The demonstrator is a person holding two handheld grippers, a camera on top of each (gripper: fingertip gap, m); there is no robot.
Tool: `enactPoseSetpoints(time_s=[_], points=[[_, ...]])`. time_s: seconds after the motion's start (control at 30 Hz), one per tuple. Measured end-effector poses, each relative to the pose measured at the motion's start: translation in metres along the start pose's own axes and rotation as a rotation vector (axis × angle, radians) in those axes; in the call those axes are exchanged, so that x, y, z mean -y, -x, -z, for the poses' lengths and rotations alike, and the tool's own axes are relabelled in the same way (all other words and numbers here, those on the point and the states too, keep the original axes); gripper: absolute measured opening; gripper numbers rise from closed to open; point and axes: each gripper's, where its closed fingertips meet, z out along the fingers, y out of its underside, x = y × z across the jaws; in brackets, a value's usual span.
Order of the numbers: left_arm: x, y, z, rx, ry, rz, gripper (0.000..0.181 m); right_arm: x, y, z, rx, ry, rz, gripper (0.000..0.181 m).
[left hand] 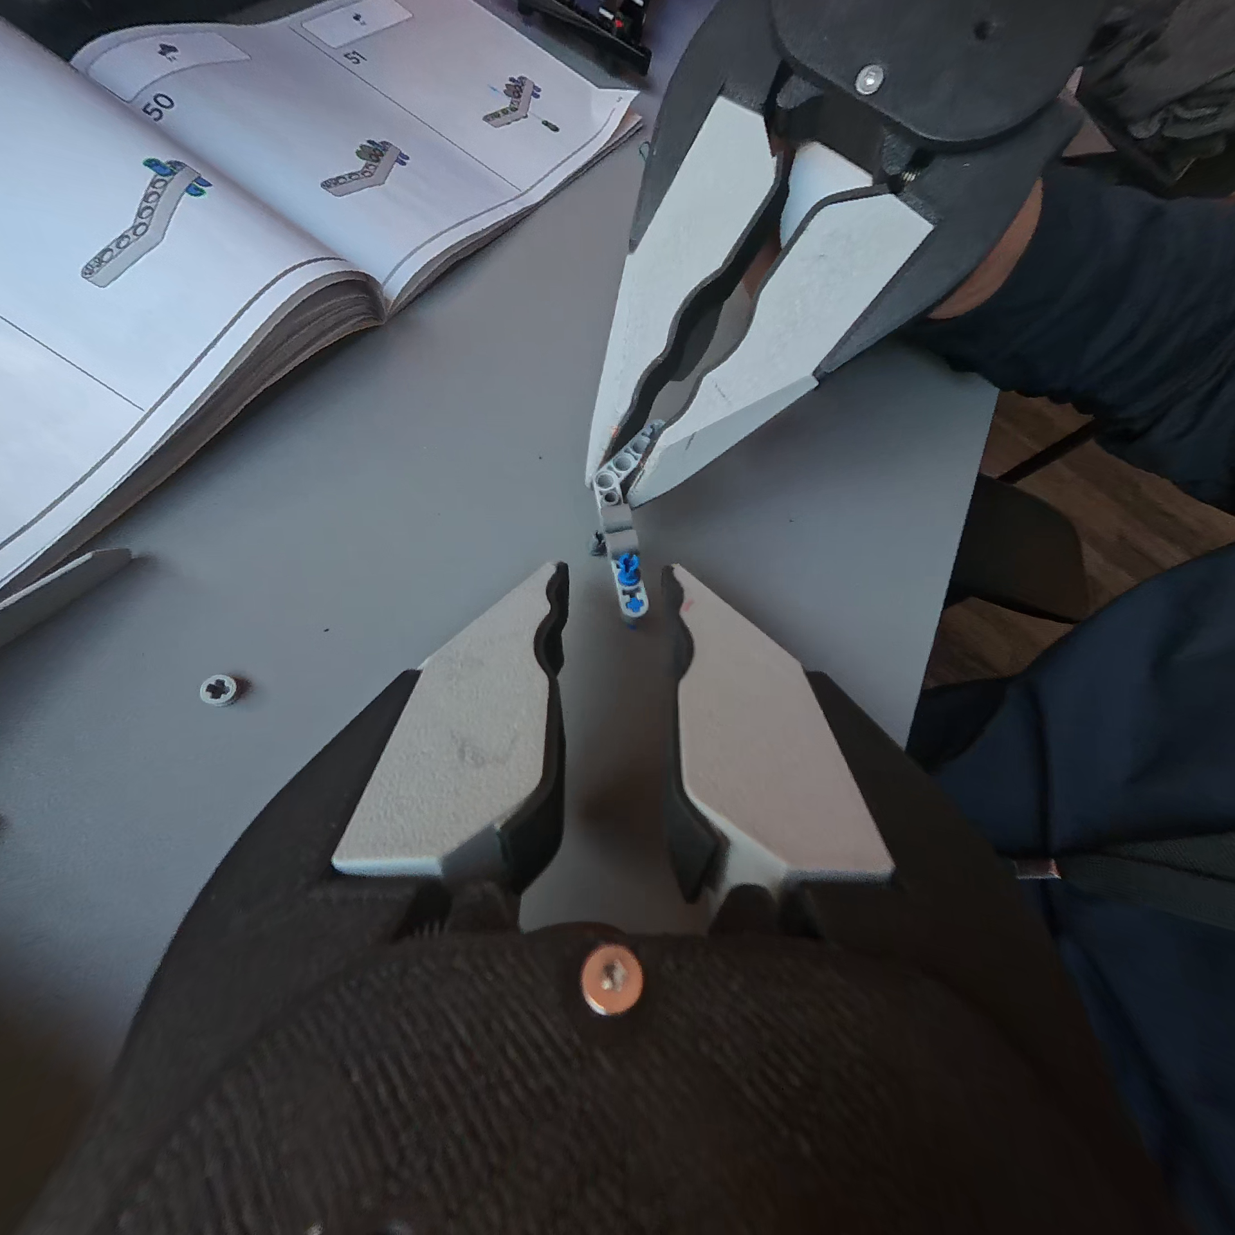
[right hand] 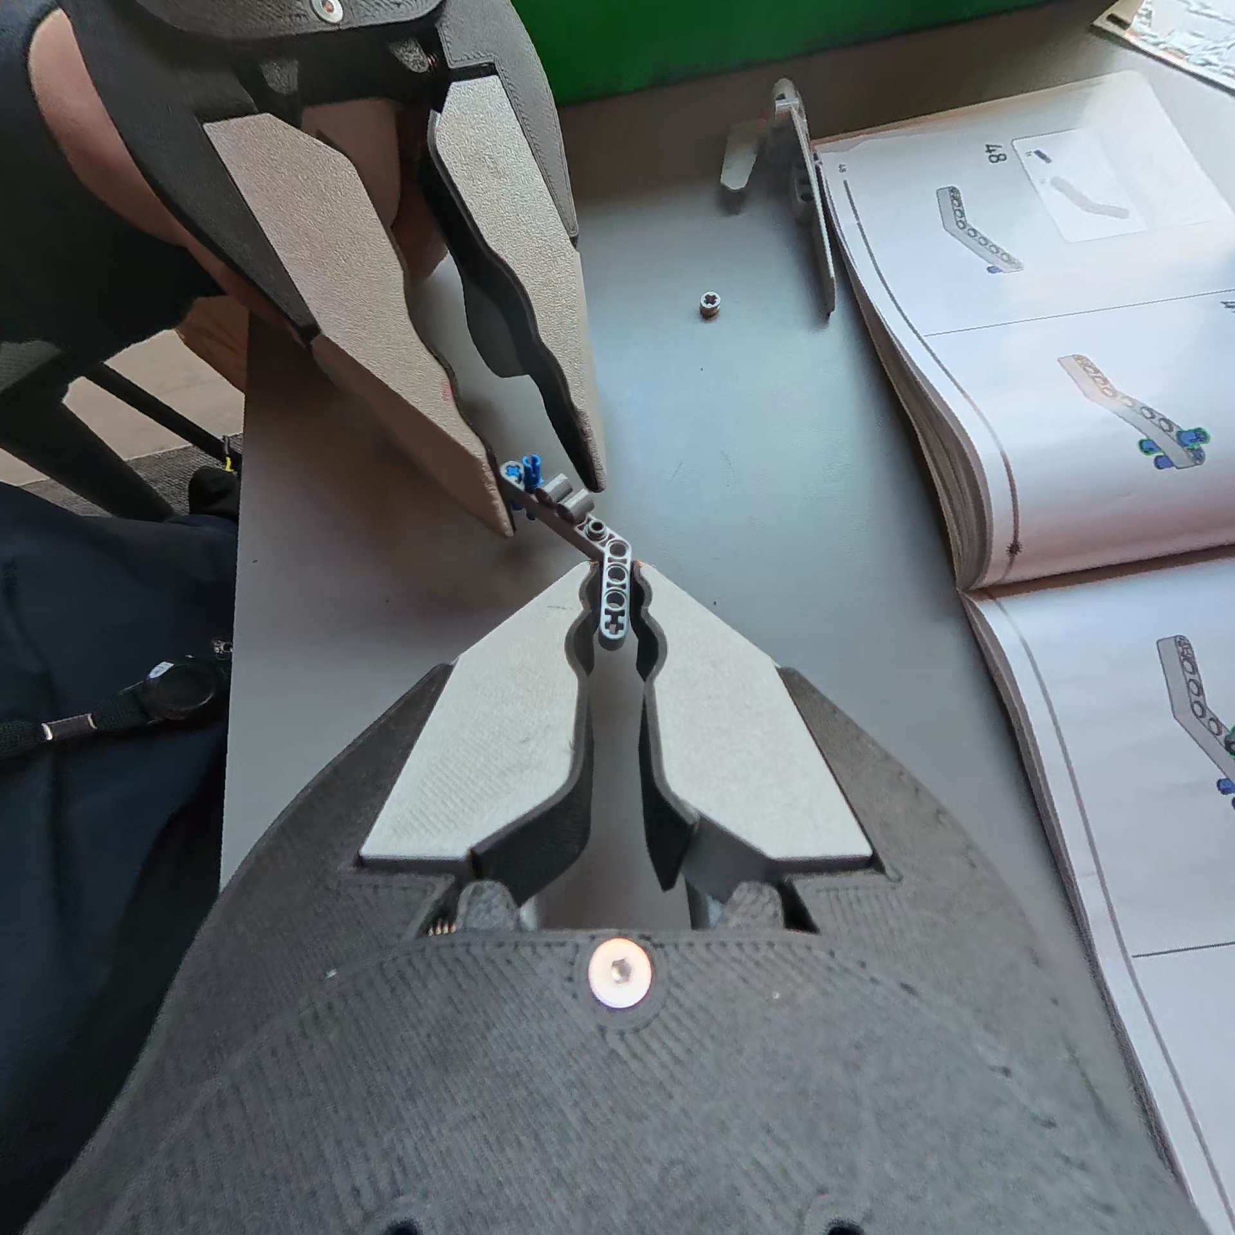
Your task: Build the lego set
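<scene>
The right gripper (right hand: 613, 588) is clamping the bent grey beam (right hand: 611, 588) steady, its blue-pinned end pointing to 11 o'clock between the left gripper (left hand: 615, 578)'s released fingers, seemingly for pin work.

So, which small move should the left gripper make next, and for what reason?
Probably close the left gripper gently on the beam's free end. The right gripper already clamps the bent grey beam at its near end, and the far end with the blue pins lies between the left fingers, which are open and, as far as the views show, not touching it. Holding both ends would steady it.
</scene>
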Motion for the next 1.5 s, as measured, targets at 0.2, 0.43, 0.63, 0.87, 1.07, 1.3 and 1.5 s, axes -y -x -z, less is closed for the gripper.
enactPoseSetpoints(time_s=[0.2, 0.43, 0.63, 0.87, 1.07, 1.3, 1.5], points=[[0.0, 0.001, -0.002, 0.049, 0.013, -0.051, 0.005, -0.002, -0.001, -0.002, -0.014, 0.012, -0.001, 0.005], [-0.006, 0.01, -0.004, 0.071, 0.063, -0.079, 0.004, -0.001, -0.001, 0.001, 0.019, -0.015, 0.01, 0.007], [-0.007, 0.008, -0.003, 0.056, 0.067, -0.1, 0.004, 0.0, 0.0, -0.001, 0.0, -0.01, 0.061, 0.006], [-0.006, 0.004, -0.004, 0.035, 0.064, -0.12, 0.004, 0.0, 0.002, -0.003, 0.022, -0.006, 0.065, 0.011], [-0.007, 0.004, -0.005, 0.04, 0.077, -0.125, 0.004, -0.003, 0.002, -0.005, -0.024, 0.031, 0.138, 0.007], [-0.008, 0.006, -0.006, 0.028, 0.084, -0.104, 0.004, -0.003, 0.0, -0.007, -0.06, 0.06, 0.174, 0.007], [-0.007, 0.005, -0.004, 0.028, 0.072, -0.113, 0.003, -0.002, 0.001, -0.005, -0.076, 0.058, 0.199, 0.007]])
